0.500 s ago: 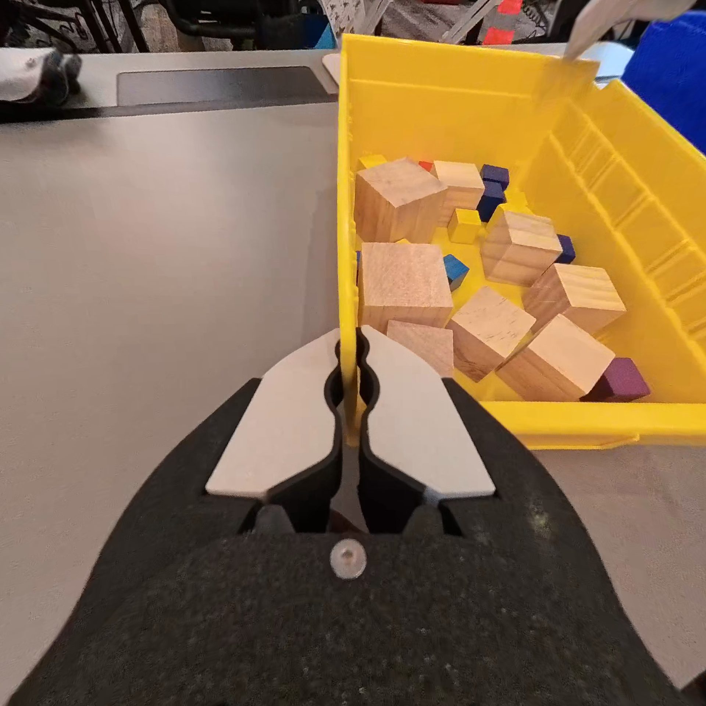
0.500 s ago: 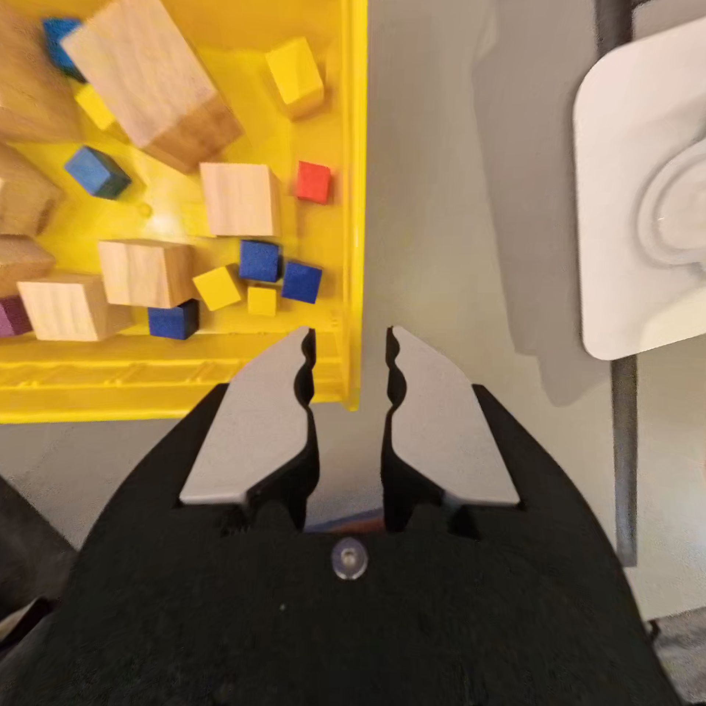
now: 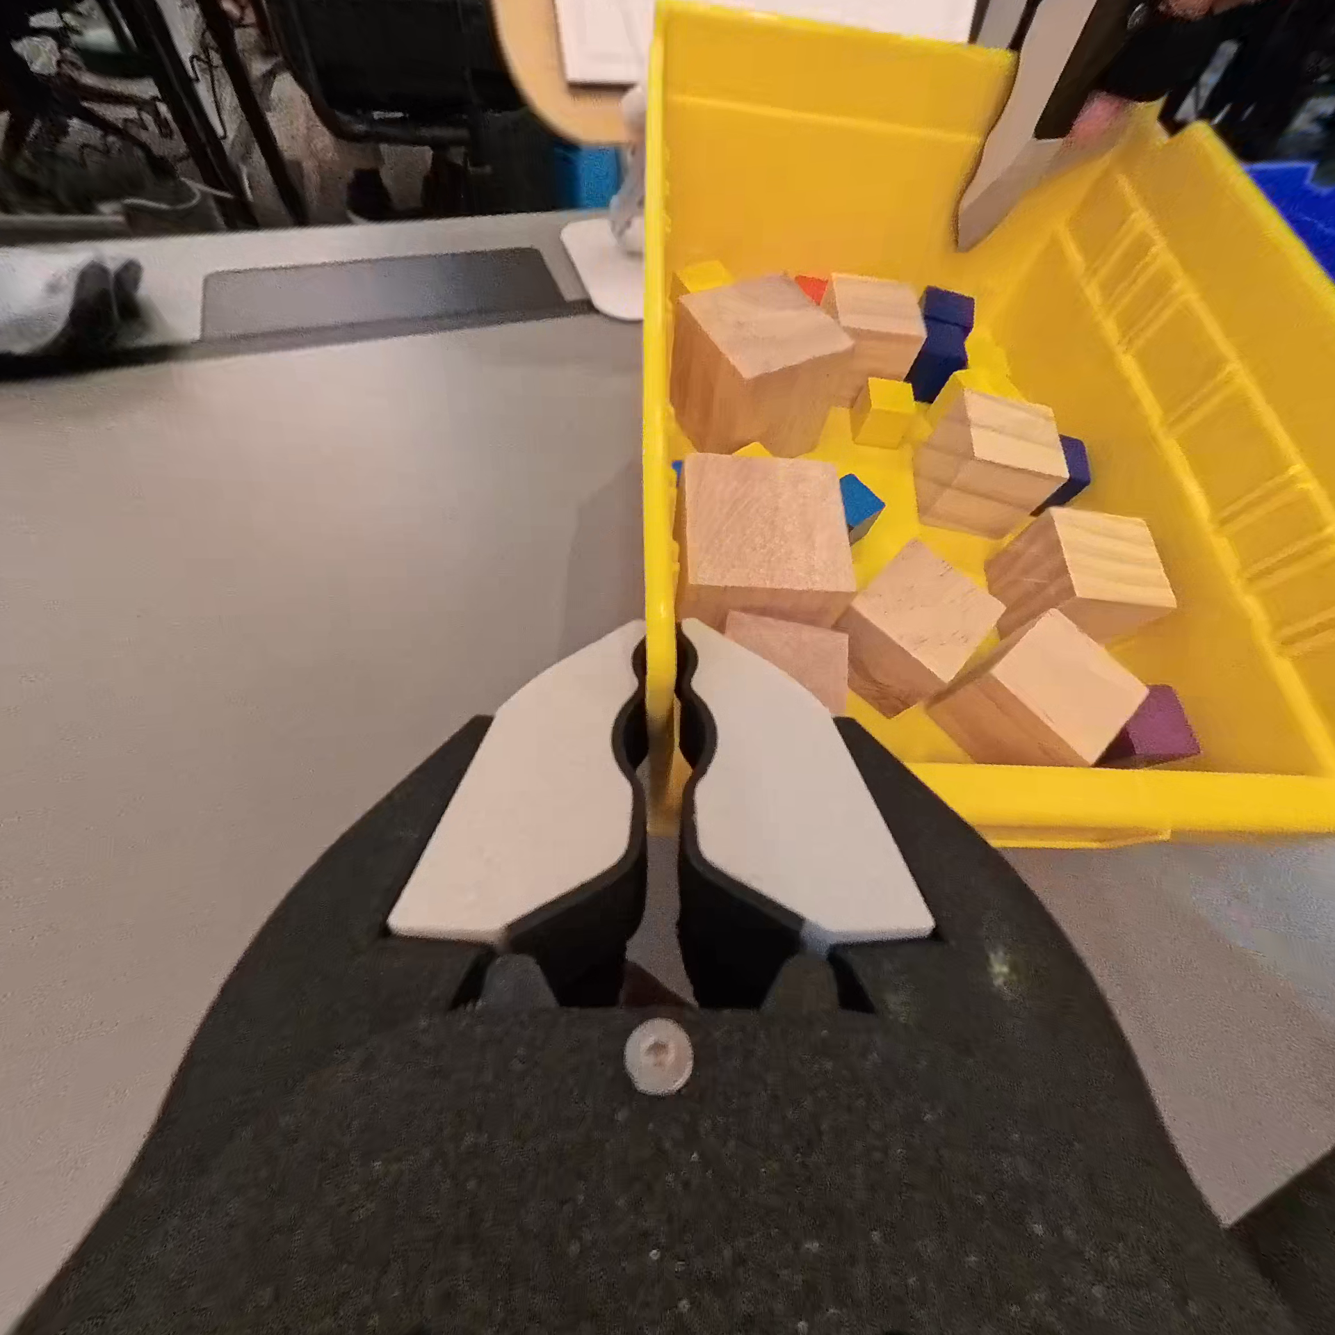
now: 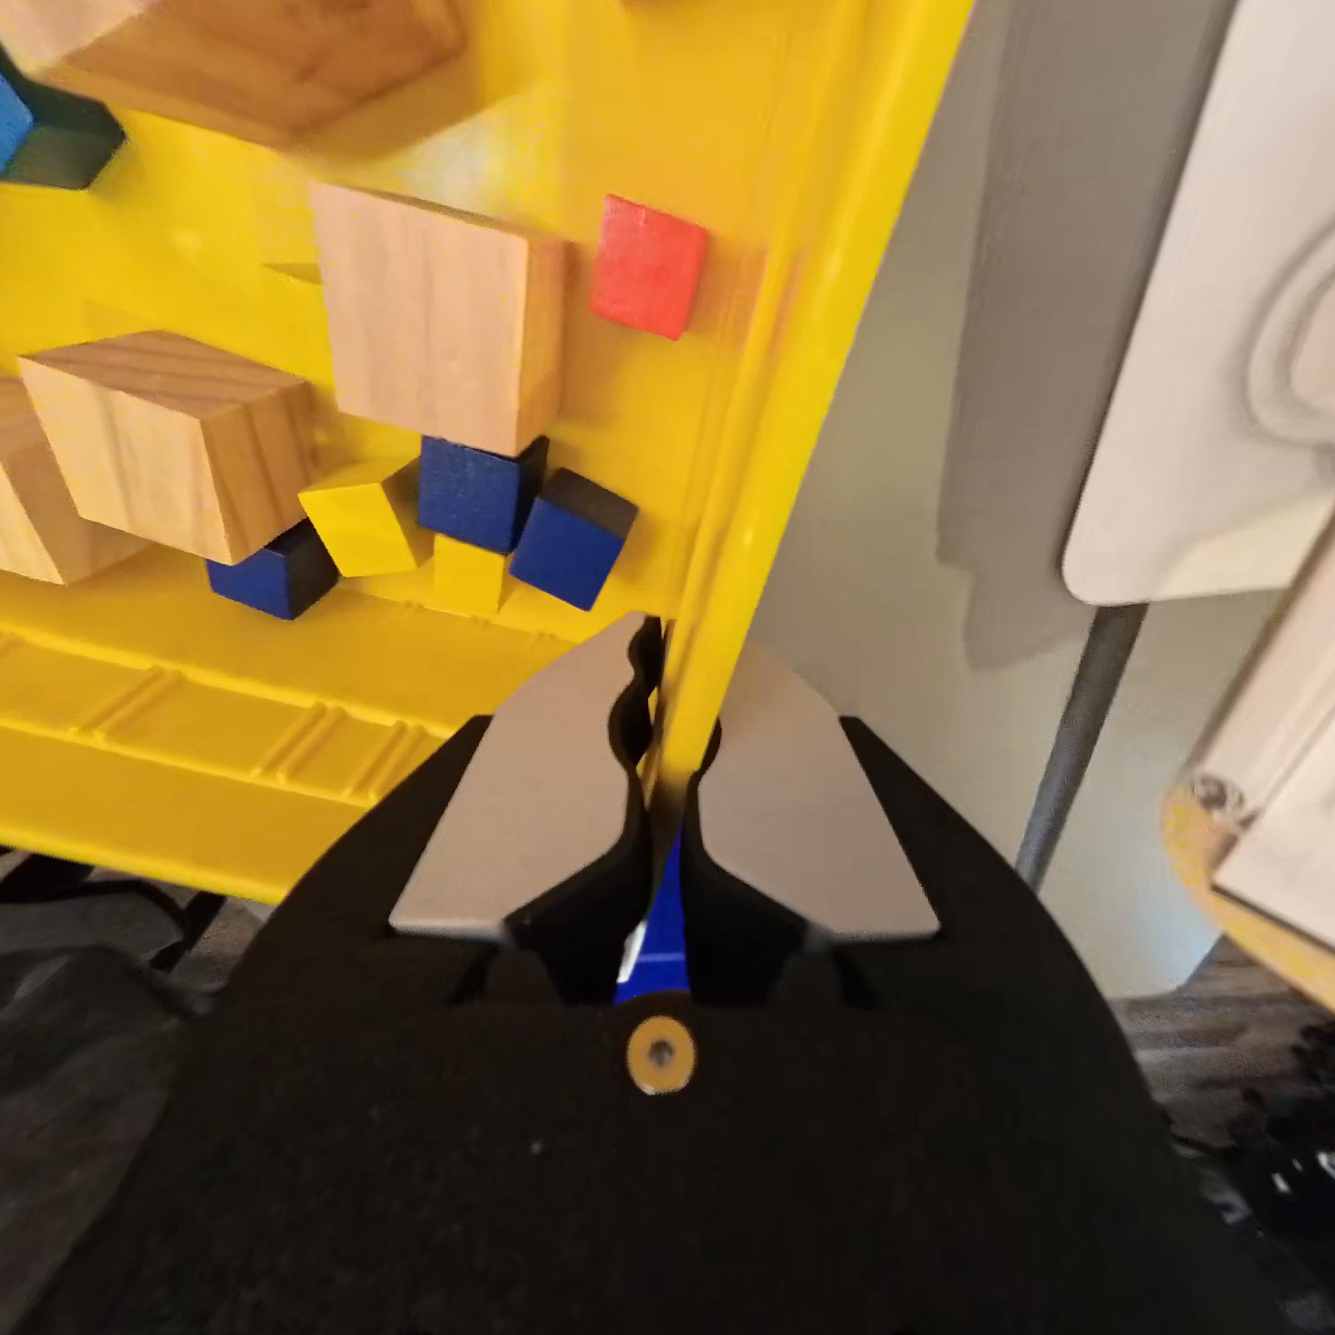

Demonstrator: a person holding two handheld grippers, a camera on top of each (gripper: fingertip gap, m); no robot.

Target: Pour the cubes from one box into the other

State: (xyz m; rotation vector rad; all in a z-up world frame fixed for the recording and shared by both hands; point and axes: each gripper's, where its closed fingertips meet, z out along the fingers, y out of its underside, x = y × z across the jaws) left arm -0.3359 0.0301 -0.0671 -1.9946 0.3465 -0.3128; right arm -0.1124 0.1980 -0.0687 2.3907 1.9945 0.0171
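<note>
Both views have shifted since half a second back: the right gripper [image 4: 668,711], then standing apart astride the rim, is now pinched on it, and the yellow box [image 3: 831,166] sits higher and more tilted against the background, so I judge the lift has begun.

Largest first, the grey bench [image 3: 289,578] is smooth and matte, and it carries the box on the left gripper's side. The box itself is glossy moulded plastic, with thin walls and a ribbed long side. Its thin rim is why each gripper bites a wall edge: the left gripper [image 3: 663,668] is clamped on the near left wall by the corner, one finger inside and one outside. The right gripper holds the opposite end wall, also near a corner, in the same way. Two holds at opposite ends should let the box be tipped without twisting.

Inside lie the wooden cubes [image 3: 766,534], pale, grained and sharp-edged, heaped loosely along the floor. Among them are small painted cubes in dark blue [image 4: 571,538], yellow, light blue and purple, and a red one [image 4: 648,266] rests close to the end wall. All of them look free to slide once the box tips.

A blue box [image 3: 1300,195], probably the receiver, shows at the far right edge of the left wrist view, beyond the yellow wall.
</note>
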